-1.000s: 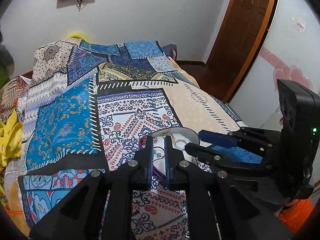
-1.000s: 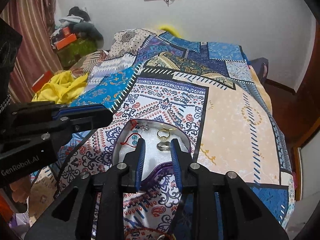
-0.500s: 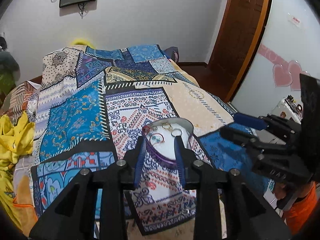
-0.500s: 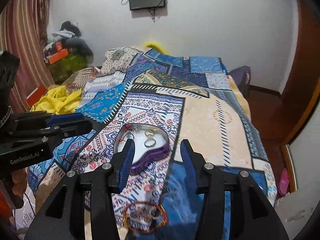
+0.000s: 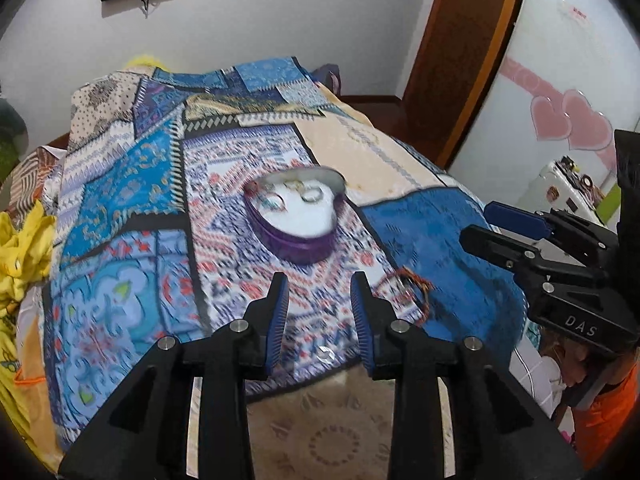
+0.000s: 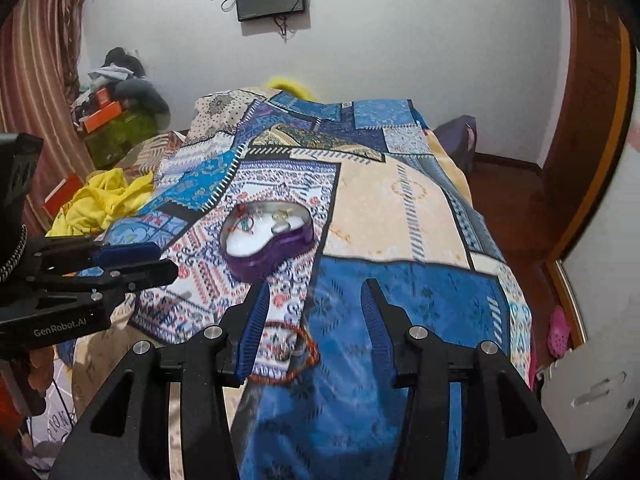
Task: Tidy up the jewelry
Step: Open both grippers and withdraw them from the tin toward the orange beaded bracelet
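A purple heart-shaped jewelry box [image 5: 298,240] [image 6: 272,254] with a white lining sits uncovered on the patterned bedspread [image 5: 132,184], with rings and a red piece inside. Nearer the bed's front edge a red beaded bracelet [image 5: 416,288] [image 6: 308,360] lies loose on the cover. My left gripper [image 5: 319,284] [image 6: 166,260] hovers short of the box, open, nothing between its blue pads. My right gripper [image 6: 316,288] [image 5: 476,226] is open too, above and just beyond the bracelet, and empty.
Yellow cloth [image 6: 104,196] is heaped at the bed's left side, with piled clothes and boxes [image 6: 112,108] behind it. A wooden door [image 5: 460,52] and a white cabinet with small items [image 5: 568,188] stand on the right. A pink slipper [image 6: 558,328] lies on the floor.
Both grippers have drawn back from the box toward the bed's front edge, and their jaws have widened. The red bracelet has come into view.
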